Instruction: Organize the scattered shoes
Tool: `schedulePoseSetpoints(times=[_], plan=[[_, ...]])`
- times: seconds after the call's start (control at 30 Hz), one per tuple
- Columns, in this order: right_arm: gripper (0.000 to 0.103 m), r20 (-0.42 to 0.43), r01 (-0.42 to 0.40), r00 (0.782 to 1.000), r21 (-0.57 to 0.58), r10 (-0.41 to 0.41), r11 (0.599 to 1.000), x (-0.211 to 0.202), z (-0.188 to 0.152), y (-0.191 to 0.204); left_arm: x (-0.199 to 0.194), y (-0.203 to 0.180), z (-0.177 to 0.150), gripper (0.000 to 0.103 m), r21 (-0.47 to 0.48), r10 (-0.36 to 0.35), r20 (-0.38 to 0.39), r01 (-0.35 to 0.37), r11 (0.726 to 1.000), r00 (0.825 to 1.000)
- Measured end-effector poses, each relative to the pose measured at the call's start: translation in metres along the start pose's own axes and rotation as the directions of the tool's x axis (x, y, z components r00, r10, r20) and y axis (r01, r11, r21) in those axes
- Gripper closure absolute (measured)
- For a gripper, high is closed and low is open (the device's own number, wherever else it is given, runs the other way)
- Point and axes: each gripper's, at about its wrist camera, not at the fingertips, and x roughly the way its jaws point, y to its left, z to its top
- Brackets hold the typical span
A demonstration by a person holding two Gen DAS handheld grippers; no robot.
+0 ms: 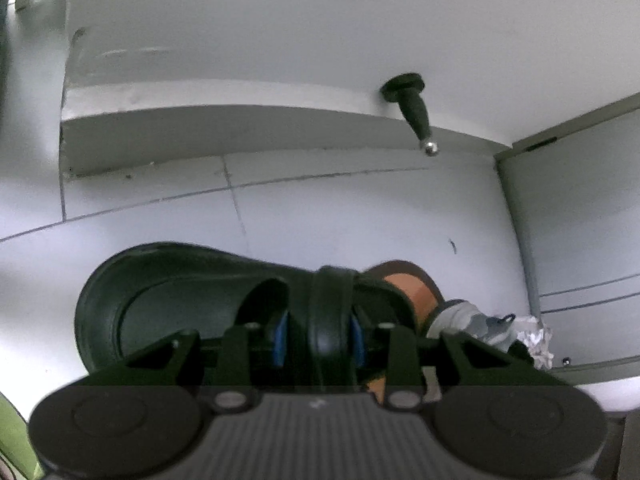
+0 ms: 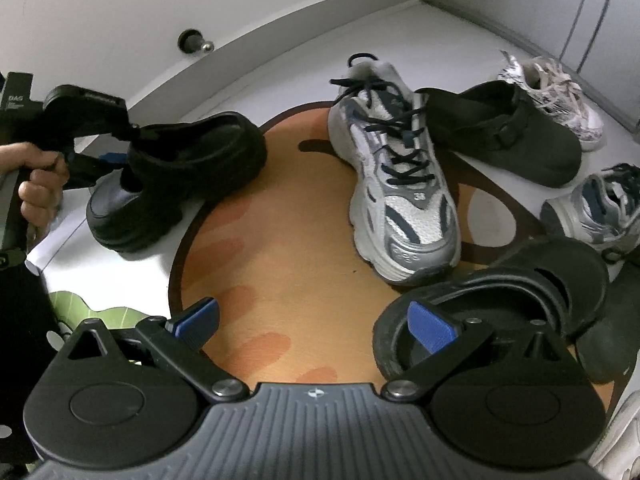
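Up off the floor, the left gripper point(image 1: 320, 338) pinches a black clog's strap point(image 1: 330, 304), while the right gripper point(image 2: 314, 322) gapes wide above the orange mat point(image 2: 280, 264).

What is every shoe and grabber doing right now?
left gripper: shut on the strap of the black clog
black clog: held
right gripper: open, empty
grey laced sneaker: upright on the orange mat
black slide sandal: lying by the right gripper's finger
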Motion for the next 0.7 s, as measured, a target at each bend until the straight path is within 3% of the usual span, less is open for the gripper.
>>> schedulePoseSetpoints(times=[0.33,0.7], plan=[[0.000,-0.002,-0.022,1.000,-0.059,0.022,0.998,0.014,0.017,0.023,-0.009,0.011,0.009,0.070,-0.057,0.043,0.065,-0.039,0.998,0.997],[0.000,0.005,-0.023,1.000,-0.080,0.023,0.997,0.008,0.024,0.032,-0.009,0.018,0.013,0.070,-0.083,0.042,0.098,-0.033,0.996,0.994]])
